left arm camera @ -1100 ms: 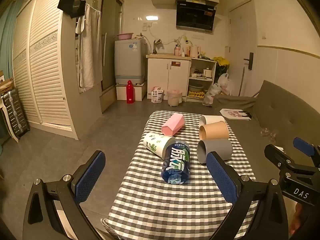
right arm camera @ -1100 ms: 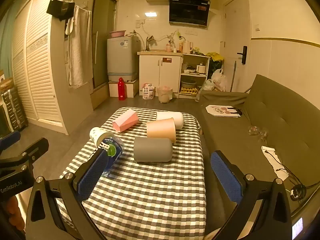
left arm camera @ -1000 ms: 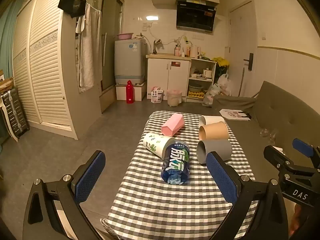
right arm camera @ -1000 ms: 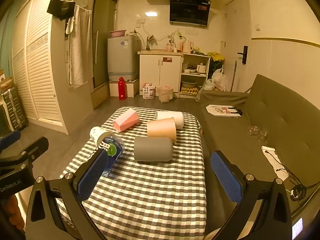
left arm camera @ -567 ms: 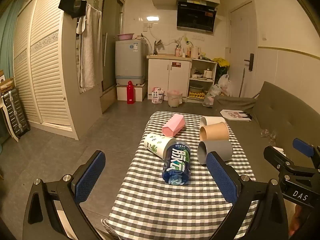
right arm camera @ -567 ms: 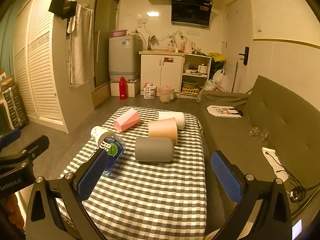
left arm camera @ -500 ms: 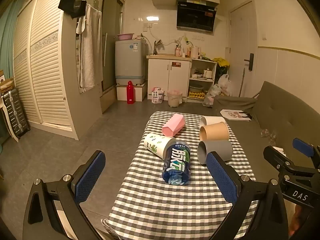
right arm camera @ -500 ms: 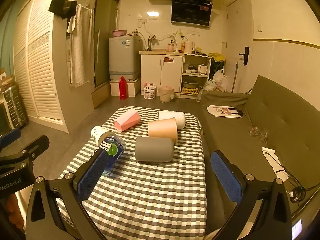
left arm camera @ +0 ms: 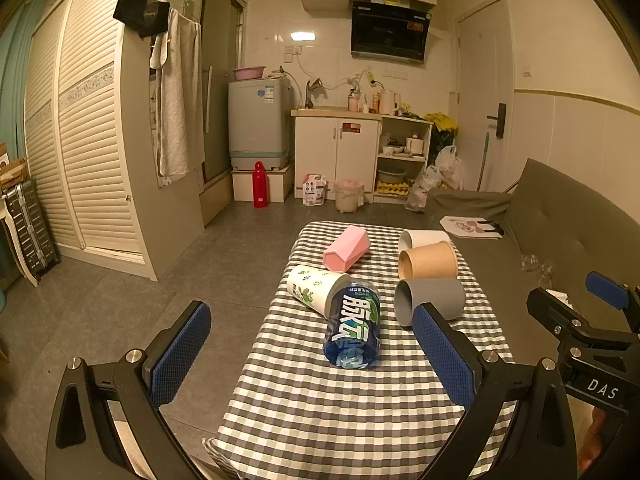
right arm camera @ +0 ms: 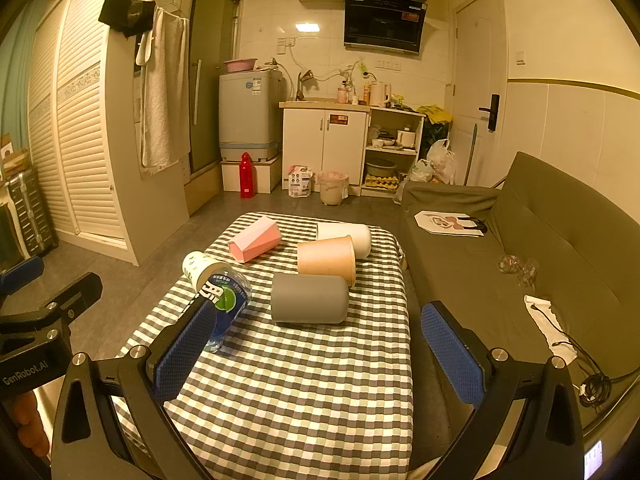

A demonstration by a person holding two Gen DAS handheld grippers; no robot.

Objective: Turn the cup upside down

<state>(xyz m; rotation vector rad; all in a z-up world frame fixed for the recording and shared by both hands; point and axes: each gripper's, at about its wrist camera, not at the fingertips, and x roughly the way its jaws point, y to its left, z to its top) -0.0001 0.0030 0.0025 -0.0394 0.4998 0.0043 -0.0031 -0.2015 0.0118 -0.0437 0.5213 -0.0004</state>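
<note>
A small tiled room with a kitchen corner at the far wall holds white louvred sliding doors on the left and an olive-green fabric sofa along the right. Between them stands a low table under a grey-and-white checked cloth. At the back are a grey top-loading washing machine, a white two-door sink cabinet and a black range hood.

Six containers lie on their sides on the cloth, none upright. In the right column, from near to far, are one grey cylindrical cup, one tan paper cup and one white cup, each just beside the next. On the left are one pink faceted cup, one white paper cup printed with green leaves, and one blue plastic bottle with large white Chinese characters on its label leaning against that leafy cup.

One red bottle stands on the floor by the washing machine.

The left gripper hangs over the near end of the table, blue-padded jaws spread wide and holding nothing; its body reads "GenRobot.AI" in the right wrist view. The right gripper is likewise spread wide and empty, with "DAS" legible on it in the left wrist view.
</note>
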